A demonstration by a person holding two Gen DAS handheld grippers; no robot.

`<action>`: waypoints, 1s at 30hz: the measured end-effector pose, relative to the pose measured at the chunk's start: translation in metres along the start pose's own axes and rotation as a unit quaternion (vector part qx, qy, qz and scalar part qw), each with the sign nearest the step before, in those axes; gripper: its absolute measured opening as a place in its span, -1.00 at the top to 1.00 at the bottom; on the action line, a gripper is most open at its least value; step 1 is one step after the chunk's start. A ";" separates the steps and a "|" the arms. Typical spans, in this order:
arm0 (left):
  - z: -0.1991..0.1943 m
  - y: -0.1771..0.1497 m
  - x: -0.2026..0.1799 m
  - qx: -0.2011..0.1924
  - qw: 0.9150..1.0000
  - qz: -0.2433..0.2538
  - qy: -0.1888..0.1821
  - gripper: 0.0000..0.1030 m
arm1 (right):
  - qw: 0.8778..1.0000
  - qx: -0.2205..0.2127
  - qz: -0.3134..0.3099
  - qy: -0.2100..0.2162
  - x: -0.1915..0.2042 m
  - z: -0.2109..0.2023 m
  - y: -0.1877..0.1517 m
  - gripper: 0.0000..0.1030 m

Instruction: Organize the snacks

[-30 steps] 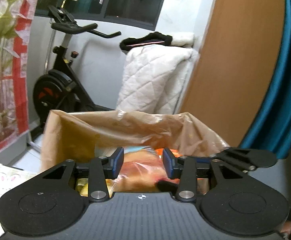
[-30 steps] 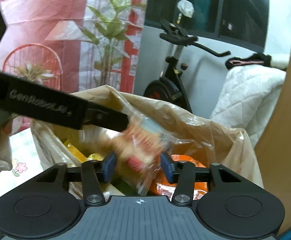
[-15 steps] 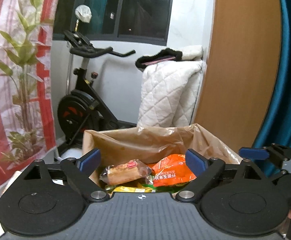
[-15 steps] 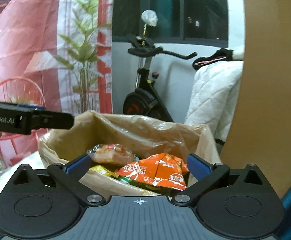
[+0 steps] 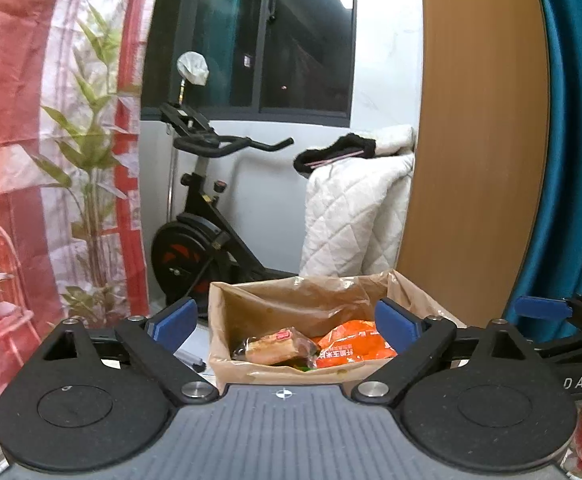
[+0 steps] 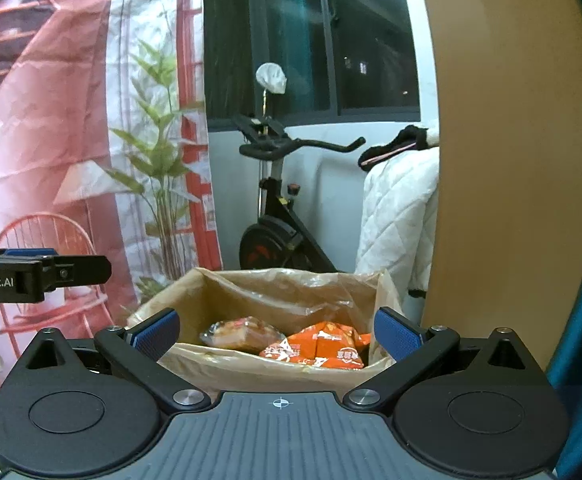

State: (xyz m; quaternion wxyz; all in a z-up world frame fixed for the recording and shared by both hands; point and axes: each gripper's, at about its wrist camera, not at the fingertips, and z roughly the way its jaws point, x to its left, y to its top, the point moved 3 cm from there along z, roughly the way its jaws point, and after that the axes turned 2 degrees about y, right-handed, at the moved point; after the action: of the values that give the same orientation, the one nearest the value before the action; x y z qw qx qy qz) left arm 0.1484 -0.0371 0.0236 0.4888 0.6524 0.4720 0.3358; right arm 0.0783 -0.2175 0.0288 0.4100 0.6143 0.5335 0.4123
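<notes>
Between the wide-spread blue pads of the left gripper (image 5: 285, 322) sits a brown paper bag (image 5: 291, 300), crinkly and open-topped, with nothing gripped. Inside it lie a clear-wrapped pastry (image 5: 275, 346) and a glossy orange snack packet (image 5: 355, 346) side by side. Same deal for the right gripper (image 6: 278, 330): fingers spread wide, empty, bag just beyond them. Only the right wrist view catches the left gripper's black side poking in off its left finger; the left view shows a pen (image 5: 191, 360) beside the bag.

Brown paper bag (image 5: 291, 304), orange snack packet (image 5: 355, 344), white quilted blanket (image 5: 355, 216).
</notes>
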 end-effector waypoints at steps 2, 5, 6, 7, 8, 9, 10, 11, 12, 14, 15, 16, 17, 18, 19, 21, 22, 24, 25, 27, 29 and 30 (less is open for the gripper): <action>-0.009 0.000 -0.001 -0.002 1.000 -0.006 0.004 -0.90 | 1.000 -0.004 0.004 -0.002 0.001 -0.010 0.000 -0.99; -0.020 -0.001 -0.002 -0.002 1.000 -0.011 0.011 -0.91 | 1.000 -0.010 0.008 -0.006 0.003 -0.023 0.001 -0.99; -0.023 -0.002 -0.003 -0.001 1.000 -0.010 0.017 -0.91 | 1.000 -0.012 0.008 -0.007 0.003 -0.027 0.000 -0.99; -0.025 -0.004 -0.003 0.000 1.000 -0.008 0.019 -0.91 | 1.000 -0.013 0.008 -0.008 0.004 -0.030 0.000 -0.99; -0.027 -0.005 -0.004 0.003 1.000 -0.006 0.017 -0.92 | 1.000 -0.013 0.008 -0.009 0.004 -0.034 -0.002 -0.99; -0.029 -0.006 -0.005 0.005 1.000 -0.006 0.014 -0.92 | 1.000 -0.013 0.008 -0.007 0.004 -0.034 -0.002 -0.99; -0.031 -0.008 -0.005 0.007 1.000 -0.007 0.013 -0.92 | 1.000 -0.013 0.007 -0.006 0.004 -0.037 -0.003 -0.99; -0.033 -0.009 -0.005 0.009 1.000 -0.008 0.014 -0.92 | 1.000 -0.012 0.005 -0.007 0.005 -0.037 -0.004 -0.99; -0.035 -0.009 -0.005 0.009 1.000 -0.009 0.016 -0.92 | 1.000 -0.011 0.003 -0.008 0.005 -0.040 -0.004 -0.99; -0.036 -0.010 -0.007 0.010 1.000 -0.008 0.024 -0.92 | 1.000 -0.011 0.002 -0.011 0.005 -0.043 -0.005 -0.99; -0.037 -0.010 -0.007 0.010 1.000 -0.005 0.027 -0.92 | 1.000 -0.012 0.003 -0.013 0.005 -0.044 -0.006 -0.99; -0.038 -0.011 -0.008 0.011 1.000 -0.001 0.027 -0.92 | 1.000 -0.012 0.004 -0.013 0.005 -0.045 -0.006 -0.99; -0.039 -0.012 -0.009 0.012 1.000 0.003 0.028 -0.92 | 1.000 -0.013 0.004 -0.013 0.005 -0.046 -0.007 -0.99; -0.040 -0.012 -0.010 0.010 1.000 0.004 0.029 -0.92 | 1.000 -0.013 0.005 -0.013 0.005 -0.046 -0.007 -0.99; -0.041 -0.012 -0.010 0.008 0.999 0.005 0.031 -0.92 | 1.000 -0.012 0.005 -0.012 0.005 -0.046 -0.008 -0.99; -0.044 -0.013 -0.011 0.005 0.999 0.004 0.035 -0.92 | 1.000 -0.010 0.008 -0.011 0.004 -0.045 -0.008 -0.99; -0.044 -0.013 -0.011 0.004 0.999 0.003 0.035 -0.92 | 1.000 -0.009 0.009 -0.011 0.004 -0.045 -0.009 -0.99; -0.045 -0.013 -0.011 0.004 0.999 0.001 0.038 -0.92 | 1.000 -0.007 0.012 -0.011 0.003 -0.044 -0.011 -0.99; -0.045 -0.013 -0.011 0.004 0.999 0.000 0.039 -0.92 | 1.000 -0.006 0.013 -0.011 0.003 -0.045 -0.012 -0.99; -0.045 -0.013 -0.010 0.004 0.999 -0.002 0.040 -0.92 | 1.000 -0.005 0.014 -0.011 0.004 -0.044 -0.012 -0.99; -0.044 -0.014 -0.011 0.006 0.999 -0.003 0.042 -0.92 | 1.000 -0.004 0.014 -0.011 0.004 -0.044 -0.012 -0.99; -0.044 -0.014 -0.011 0.007 0.999 -0.003 0.043 -0.92 | 1.000 -0.004 0.015 -0.011 0.004 -0.044 -0.012 -0.99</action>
State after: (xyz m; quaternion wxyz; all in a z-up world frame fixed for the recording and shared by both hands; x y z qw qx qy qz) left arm 0.1007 -0.0327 0.0235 0.4646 0.6388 0.4973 0.3590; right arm 0.0337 -0.2098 0.0318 0.4124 0.6250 0.5181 0.4133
